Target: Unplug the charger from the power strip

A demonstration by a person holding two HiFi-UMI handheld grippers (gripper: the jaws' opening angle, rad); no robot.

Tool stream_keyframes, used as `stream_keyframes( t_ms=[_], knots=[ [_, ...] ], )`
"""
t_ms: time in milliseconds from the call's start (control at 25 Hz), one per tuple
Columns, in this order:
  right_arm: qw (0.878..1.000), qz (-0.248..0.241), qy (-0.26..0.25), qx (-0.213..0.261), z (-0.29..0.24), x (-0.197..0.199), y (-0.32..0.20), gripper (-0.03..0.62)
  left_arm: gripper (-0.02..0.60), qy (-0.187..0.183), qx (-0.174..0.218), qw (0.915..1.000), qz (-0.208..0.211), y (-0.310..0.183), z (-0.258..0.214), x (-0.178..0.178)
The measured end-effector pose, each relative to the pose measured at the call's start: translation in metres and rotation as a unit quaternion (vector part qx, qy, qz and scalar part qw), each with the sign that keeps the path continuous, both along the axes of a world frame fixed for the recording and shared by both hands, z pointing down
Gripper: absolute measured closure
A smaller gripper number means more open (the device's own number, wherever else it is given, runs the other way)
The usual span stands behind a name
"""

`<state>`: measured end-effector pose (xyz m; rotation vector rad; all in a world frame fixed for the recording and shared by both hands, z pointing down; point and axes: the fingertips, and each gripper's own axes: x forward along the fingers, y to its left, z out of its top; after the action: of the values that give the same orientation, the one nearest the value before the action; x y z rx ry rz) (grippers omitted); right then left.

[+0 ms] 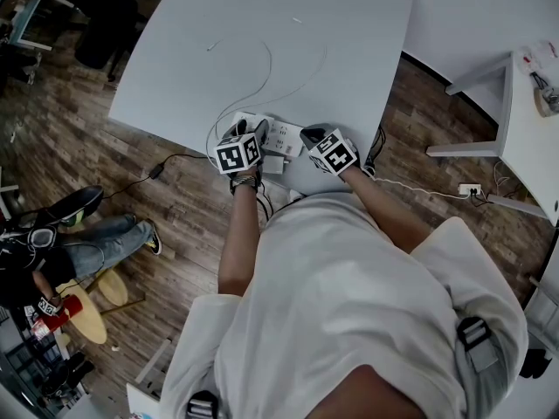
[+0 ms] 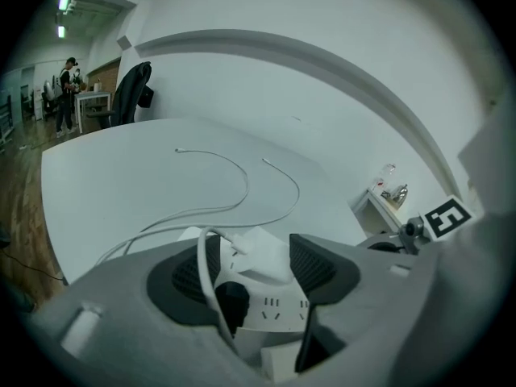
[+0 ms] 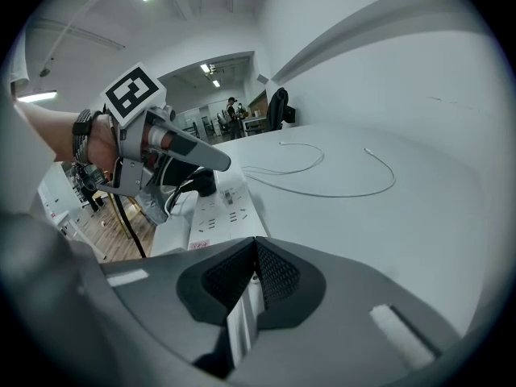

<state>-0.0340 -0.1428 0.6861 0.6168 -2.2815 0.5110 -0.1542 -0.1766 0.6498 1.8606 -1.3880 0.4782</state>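
A white charger (image 2: 262, 252) sits plugged into the white power strip (image 2: 278, 309), its white cable (image 2: 208, 276) looping off to the left. My left gripper (image 2: 256, 248) is open, with a pad on each side of the charger and a dark gap on the left side. My right gripper (image 3: 254, 268) is shut on the near end of the power strip (image 3: 222, 208). The head view shows both grippers, left (image 1: 249, 136) and right (image 1: 312, 136), at the strip (image 1: 281, 136) near the table's front edge. The left gripper (image 3: 193, 176) hides the charger in the right gripper view.
Two thin white cables (image 1: 262, 68) curl across the white table (image 1: 349, 42) beyond the strip. A black cord (image 1: 157, 168) runs over the wooden floor at left, near a seated person (image 1: 79, 243). Another white table (image 1: 533, 129) stands at right.
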Motion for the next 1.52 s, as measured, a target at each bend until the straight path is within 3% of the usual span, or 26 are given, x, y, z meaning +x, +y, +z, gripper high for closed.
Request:
stream_keyframes(
  t_ms=[240,400,520,720,1040,1320,1520],
  knots=[
    [1.000,-0.009,0.013,-0.003,-0.002,0.000,0.001,0.591,0.265,-0.048,0.018,0.9983,-0.028,-0.001,-0.007,-0.023],
    [1.000,0.003,-0.016,0.026,-0.026,-0.005,-0.008,0.591,0.259,-0.104,0.077,0.9908,-0.040,-0.007,-0.036,-0.038],
    [0.997,0.025,-0.048,0.056,-0.059,-0.008,-0.024,0.591,0.262,-0.112,0.110,0.9873,-0.023,-0.013,-0.058,-0.034],
    [0.989,0.056,-0.089,0.108,-0.118,-0.007,-0.050,0.591,0.365,-0.124,0.147,0.9812,0.009,-0.015,-0.086,-0.022],
    [0.971,0.083,-0.131,0.183,-0.205,0.008,-0.074,0.592,0.547,-0.127,0.225,0.9657,0.022,-0.016,-0.153,-0.010],
    [0.954,0.084,-0.157,0.241,-0.275,0.013,-0.075,0.592,0.577,-0.128,0.288,0.9486,0.026,-0.013,-0.221,-0.005],
    [0.938,0.076,-0.180,0.286,-0.329,0.012,-0.067,0.592,0.577,-0.108,0.312,0.9430,0.047,-0.005,-0.265,0.006]
  ],
)
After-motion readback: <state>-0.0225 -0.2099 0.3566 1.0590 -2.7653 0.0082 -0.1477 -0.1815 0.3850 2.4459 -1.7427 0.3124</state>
